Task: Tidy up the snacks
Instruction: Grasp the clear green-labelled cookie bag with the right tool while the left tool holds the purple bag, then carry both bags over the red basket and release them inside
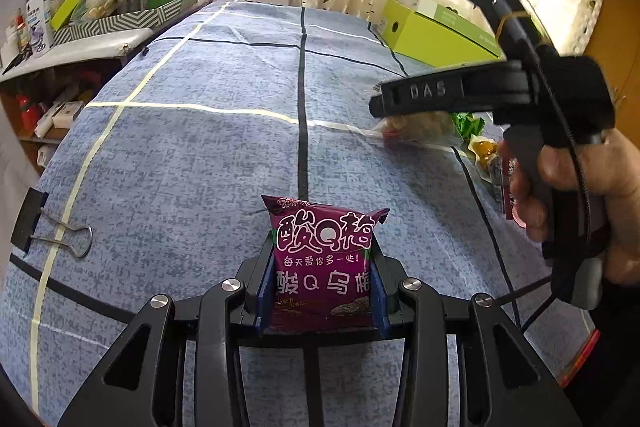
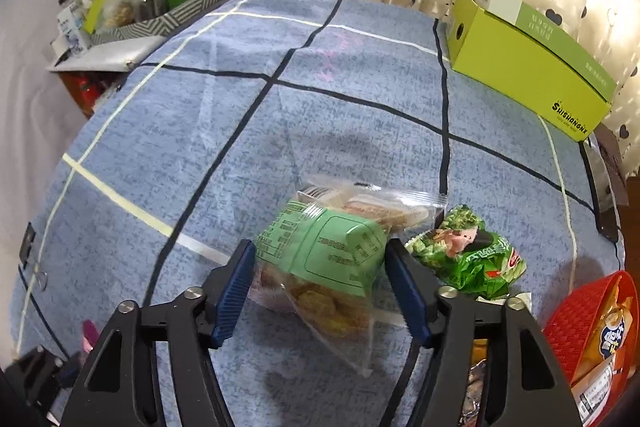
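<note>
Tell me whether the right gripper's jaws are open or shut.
Open. The right gripper has its blue pads either side of the clear cookie bag without squeezing it.

On the table, a box sits at the far right corner, a basket at the near right edge, and two snack bags side by side between them

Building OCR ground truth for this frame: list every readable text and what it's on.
"酸Q糖", "每天爱你多一些!", "酸Q乌梅": purple snack packet held in the left gripper.
"DAS": arm of the right gripper.
"SHISHANGNX": side of the yellow-green box.
Unreadable: green label print on the clear snack bag, green snack packet, packet in the red basket, the box's lid text.
</note>
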Motion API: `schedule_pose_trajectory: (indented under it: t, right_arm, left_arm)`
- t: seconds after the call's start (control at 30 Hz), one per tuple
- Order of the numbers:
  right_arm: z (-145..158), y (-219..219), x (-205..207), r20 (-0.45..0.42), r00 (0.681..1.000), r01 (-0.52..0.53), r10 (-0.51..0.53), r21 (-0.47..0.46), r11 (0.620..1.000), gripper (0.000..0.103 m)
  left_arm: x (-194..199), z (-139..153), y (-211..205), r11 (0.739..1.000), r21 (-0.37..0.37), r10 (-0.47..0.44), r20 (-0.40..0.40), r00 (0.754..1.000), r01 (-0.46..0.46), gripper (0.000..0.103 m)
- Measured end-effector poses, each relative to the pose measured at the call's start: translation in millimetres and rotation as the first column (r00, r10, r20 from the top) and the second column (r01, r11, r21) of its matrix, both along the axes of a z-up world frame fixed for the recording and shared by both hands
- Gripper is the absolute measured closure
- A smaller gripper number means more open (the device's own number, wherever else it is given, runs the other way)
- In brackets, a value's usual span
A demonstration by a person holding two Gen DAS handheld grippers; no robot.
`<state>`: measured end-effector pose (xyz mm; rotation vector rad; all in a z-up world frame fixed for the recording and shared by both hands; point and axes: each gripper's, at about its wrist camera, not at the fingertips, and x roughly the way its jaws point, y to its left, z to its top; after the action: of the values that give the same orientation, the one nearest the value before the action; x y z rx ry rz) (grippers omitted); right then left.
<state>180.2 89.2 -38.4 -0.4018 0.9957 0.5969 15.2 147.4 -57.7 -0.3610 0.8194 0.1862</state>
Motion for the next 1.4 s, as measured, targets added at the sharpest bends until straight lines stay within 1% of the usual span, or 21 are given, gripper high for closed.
schedule_pose_trajectory:
  t: [0.03,0.07,0.2,0.27,0.33,0.43,0.6,0.7,0.87,1.07,1.27,1.4]
  right_arm:
    - [1,-2,-1,0.004,1.000,-0.002,0.002,0.003,1.000,0.048]
    - [2,-5,-2,0.006,1.000,-0.006,0.006,0.010,1.000,0.054]
    - [7,-22,-7,-0.019,0.999,-0.029,0.030,0.034,0.999,0.055]
    - [11,-29,-12,-0.017,0.999,-0.039,0.040,0.041,0.998,0.055]
    - [18,-41,-20,-0.034,0.997,-0.062,0.065,0.063,0.996,0.055]
    - [31,-56,-34,-0.036,0.994,-0.102,0.105,0.078,0.992,0.055]
    - [52,-88,-59,-0.030,0.985,-0.166,0.169,0.091,0.982,0.055]
    - [59,-107,-69,-0.039,0.982,-0.182,0.187,0.101,0.978,0.055]
    - [69,-136,-77,-0.029,0.981,-0.186,0.191,0.125,0.975,0.055]
    - [80,-165,-75,-0.017,0.986,-0.162,0.168,0.192,0.968,0.055]
    - [87,-187,-74,-0.006,0.988,-0.147,0.153,0.242,0.959,0.055]
    - [85,-201,-74,-0.021,0.990,-0.130,0.140,0.258,0.957,0.055]
  left_arm:
    - [0,0,2,1.000,-0.002,0.004,0.001,1.000,-0.004,0.063]
    - [-1,0,3,1.000,-0.003,0.007,0.001,1.000,-0.007,0.063]
    - [-1,0,6,1.000,-0.005,0.021,0.001,1.000,-0.021,0.063]
    - [0,0,7,1.000,-0.005,0.028,-0.004,1.000,-0.028,0.063]
    - [2,0,6,0.999,-0.002,0.036,-0.012,0.999,-0.036,0.063]
    - [4,3,4,0.999,-0.001,0.050,-0.027,0.998,-0.050,0.063]
    - [6,15,-7,0.998,0.021,0.058,-0.030,0.998,-0.058,0.063]
    - [6,24,-16,0.998,0.038,0.052,-0.021,0.998,-0.051,0.063]
    - [10,42,-38,0.997,0.070,0.030,-0.008,1.000,-0.029,0.063]
    - [19,61,-68,0.994,0.111,-0.010,0.003,1.000,0.009,0.063]
    - [32,72,-95,0.990,0.136,-0.038,0.008,0.999,0.036,0.063]
    - [39,76,-110,0.988,0.145,-0.051,0.010,0.999,0.049,0.063]
